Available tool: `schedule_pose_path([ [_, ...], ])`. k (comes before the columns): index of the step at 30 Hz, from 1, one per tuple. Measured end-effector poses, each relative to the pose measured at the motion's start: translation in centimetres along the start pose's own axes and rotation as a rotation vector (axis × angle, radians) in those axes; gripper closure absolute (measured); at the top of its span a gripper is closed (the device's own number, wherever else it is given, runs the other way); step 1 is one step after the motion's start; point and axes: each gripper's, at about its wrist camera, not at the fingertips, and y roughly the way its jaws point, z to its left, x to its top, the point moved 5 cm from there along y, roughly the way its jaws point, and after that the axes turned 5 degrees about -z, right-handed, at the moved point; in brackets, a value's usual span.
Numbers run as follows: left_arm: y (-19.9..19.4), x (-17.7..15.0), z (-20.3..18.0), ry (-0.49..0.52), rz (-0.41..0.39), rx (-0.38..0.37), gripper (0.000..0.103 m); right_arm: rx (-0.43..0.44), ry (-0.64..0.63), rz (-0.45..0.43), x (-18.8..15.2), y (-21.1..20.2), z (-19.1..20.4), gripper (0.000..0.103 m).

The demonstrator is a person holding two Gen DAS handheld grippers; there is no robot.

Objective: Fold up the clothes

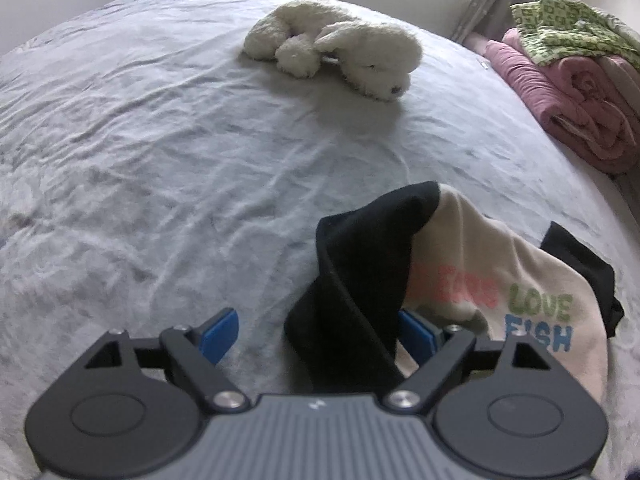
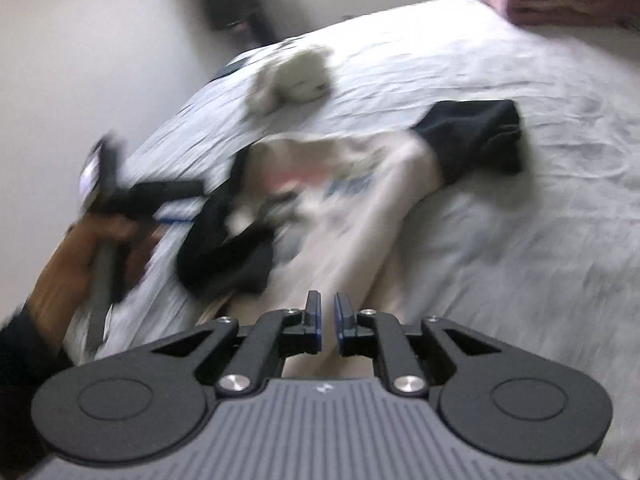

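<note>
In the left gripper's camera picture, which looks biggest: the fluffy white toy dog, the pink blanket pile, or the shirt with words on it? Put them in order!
1. The shirt looks biggest, but it is nearest the camera, so that helps it.
2. and 3. The toy dog and the pink blanket pile look about alike; the picture's edge cuts off the pile, so I can't rank them.

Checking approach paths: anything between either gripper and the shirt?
Nothing visible. The left gripper is open, with the shirt's black sleeve draped between its fingers. The right gripper, jaws nearly closed, sits right at the cream shirt hem. The plush toy lies well beyond.
</note>
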Motion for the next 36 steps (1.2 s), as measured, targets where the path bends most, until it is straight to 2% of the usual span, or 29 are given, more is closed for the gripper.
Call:
schedule_pose_path([
  [5, 0.7, 0.0, -0.5, 0.031, 0.003, 0.017, 0.015, -0.097, 0.028, -0.006, 4.5, 5.1, -4.2, 0.089],
  [8, 1.1, 0.1, -0.8, 0.047, 0.005, 0.024, 0.015, -0.154, 0.049, -0.021, 7.0, 7.4, -6.9, 0.086],
  [9, 1.3, 0.1, -0.9, 0.051, 0.006, 0.028, 0.015, -0.175, 0.060, -0.025, 7.5, 8.2, -7.7, 0.074],
  [10, 1.5, 0.2, -1.0, 0.054, 0.007, 0.033, 0.015, -0.199, 0.073, -0.028, 8.1, 9.1, -8.5, 0.052],
  [11, 1.7, 0.2, -1.0, 0.056, 0.007, 0.035, 0.015, -0.214, 0.086, -0.037, 8.6, 9.9, -9.2, 0.045],
  [12, 1.8, 0.2, -1.1, 0.058, 0.006, 0.036, 0.015, -0.219, 0.095, -0.042, 9.1, 10.5, -9.6, 0.040],
  [17, 2.2, 0.3, -1.3, 0.090, -0.001, 0.035, 0.016, -0.226, 0.147, -0.040, 10.7, 13.6, -11.5, 0.036],
  [18, 2.2, 0.3, -1.3, 0.094, -0.003, 0.031, 0.022, -0.229, 0.142, -0.042, 10.7, 14.0, -11.4, 0.036],
  [19, 2.1, 0.3, -1.3, 0.098, -0.005, 0.027, 0.034, -0.241, 0.101, -0.042, 10.7, 14.3, -10.9, 0.050],
  [20, 2.1, 0.3, -1.4, 0.099, -0.003, 0.012, 0.042, -0.257, 0.047, -0.042, 10.8, 14.5, -10.4, 0.063],
  [21, 2.1, 0.4, -1.4, 0.098, 0.000, -0.008, 0.057, -0.272, -0.007, -0.043, 10.9, 14.7, -9.8, 0.089],
  [22, 1.9, 0.4, -1.5, 0.099, 0.002, -0.025, 0.066, -0.268, -0.022, -0.044, 10.9, 14.7, -9.5, 0.093],
  [25, 1.3, 1.1, -1.3, 0.102, -0.006, -0.055, 0.080, -0.266, -0.048, -0.105, 11.5, 13.2, -8.8, 0.094],
  [29, -0.5, 2.7, -0.3, 0.062, -0.044, -0.134, 0.082, -0.294, -0.128, -0.223, 12.8, 9.0, -7.5, 0.095],
  [33, -0.5, 2.4, -0.8, 0.117, -0.034, -0.128, 0.082, -0.356, -0.193, -0.363, 14.5, 3.6, -6.7, 0.096],
  [36, -0.4, 2.0, -1.2, 0.162, -0.021, -0.118, 0.082, -0.403, -0.232, -0.516, 14.8, -1.4, -5.9, 0.096],
])
